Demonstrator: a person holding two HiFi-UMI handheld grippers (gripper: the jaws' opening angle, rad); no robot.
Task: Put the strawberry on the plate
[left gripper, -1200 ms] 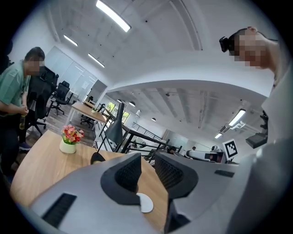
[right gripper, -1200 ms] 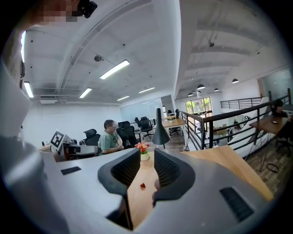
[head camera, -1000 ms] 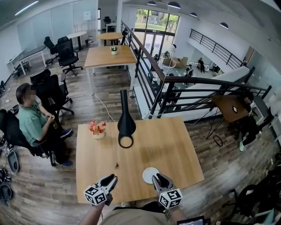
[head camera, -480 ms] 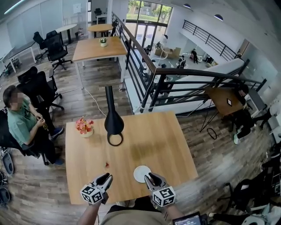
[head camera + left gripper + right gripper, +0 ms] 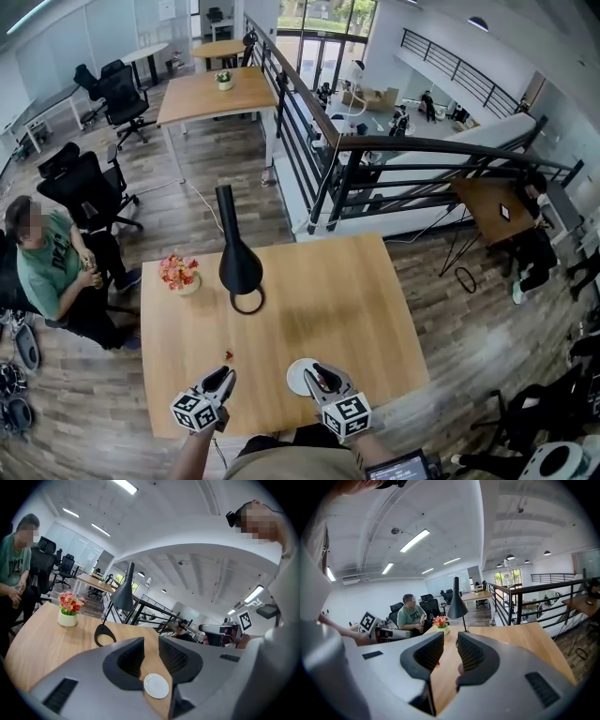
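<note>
Only the head view shows the strawberry (image 5: 228, 355). It lies on the desk (image 5: 328, 300) just ahead of the left tool (image 5: 223, 376), not touching it. The plate (image 5: 294, 378) sits at the tips of the right tool (image 5: 319, 372), partly covered by them. The left gripper view shows that plate through the slit between its own jaws. Both tools have their jaws drawn nearly together on nothing. A black-and-white square marker (image 5: 244, 619) on the right tool is a pattern, not letters.
</note>
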